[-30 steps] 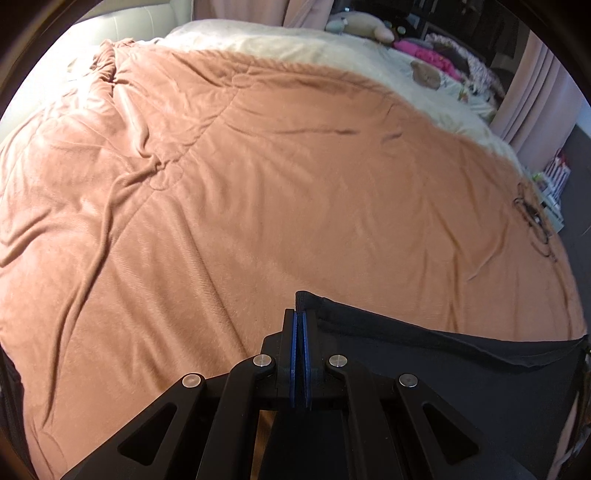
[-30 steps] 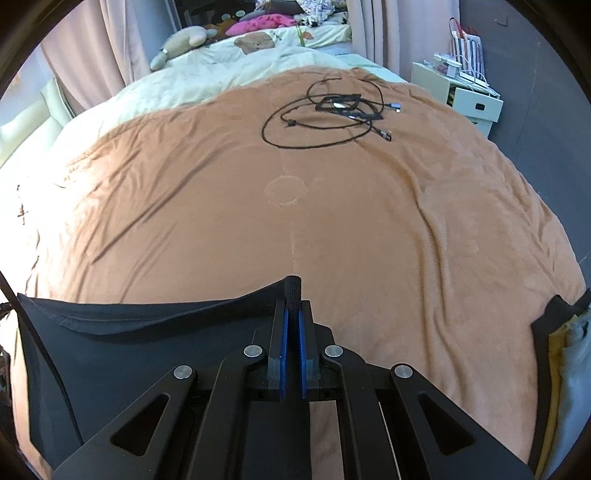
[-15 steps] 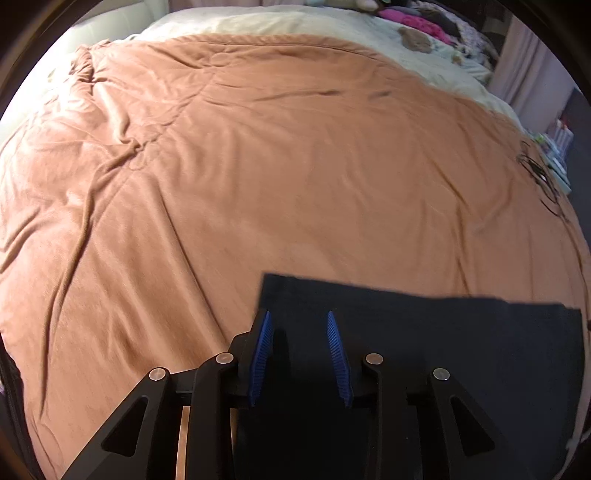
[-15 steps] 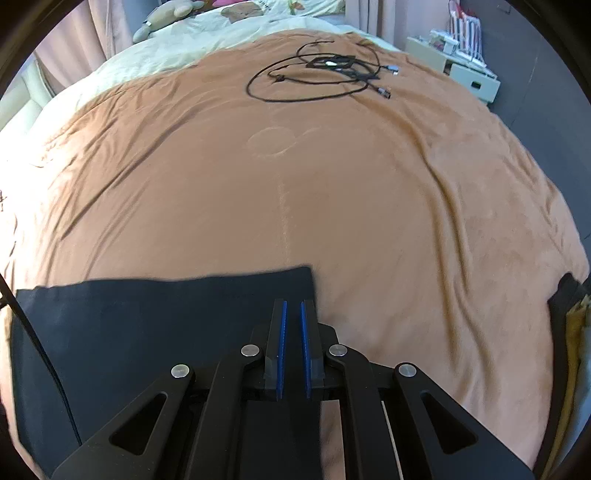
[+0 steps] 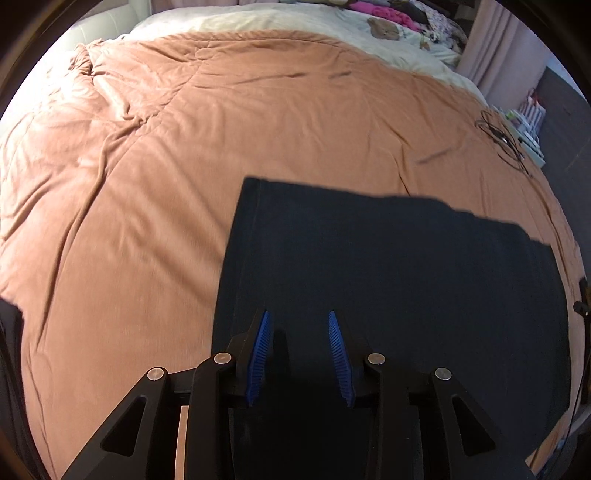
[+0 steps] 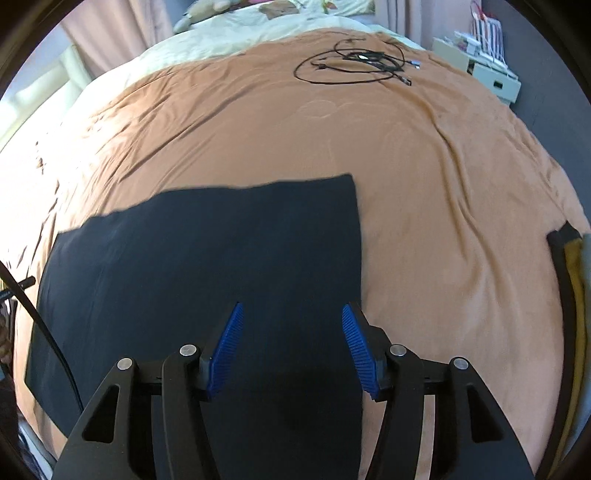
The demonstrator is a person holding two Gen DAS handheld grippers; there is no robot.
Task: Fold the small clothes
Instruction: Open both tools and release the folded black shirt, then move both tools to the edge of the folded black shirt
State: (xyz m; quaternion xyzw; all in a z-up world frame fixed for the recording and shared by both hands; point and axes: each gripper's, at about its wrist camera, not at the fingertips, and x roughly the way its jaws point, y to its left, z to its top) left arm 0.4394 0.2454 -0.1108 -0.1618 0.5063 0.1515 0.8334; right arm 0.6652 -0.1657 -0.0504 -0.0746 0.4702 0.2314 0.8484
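A black garment (image 5: 388, 266) lies spread flat on the orange bedspread (image 5: 184, 166); it also shows in the right wrist view (image 6: 207, 258). My left gripper (image 5: 298, 321) is open and empty above the garment's left part, near its left edge. My right gripper (image 6: 291, 314) is open and empty above the garment's right part, its right finger near the right edge. The garment's near edge is hidden under both grippers.
A tangle of black cables (image 6: 354, 62) lies on the far part of the bedspread. A stack of folded clothes (image 6: 570, 288), black, yellow and grey, sits at the right edge. Pillows and soft toys (image 5: 384, 27) are at the bed's head. A white shelf unit (image 6: 480, 70) stands beside the bed.
Both grippers were shut on the garment's top corners and held it up. They laid it flat on the bed, opened and let go, then drew back toward me.
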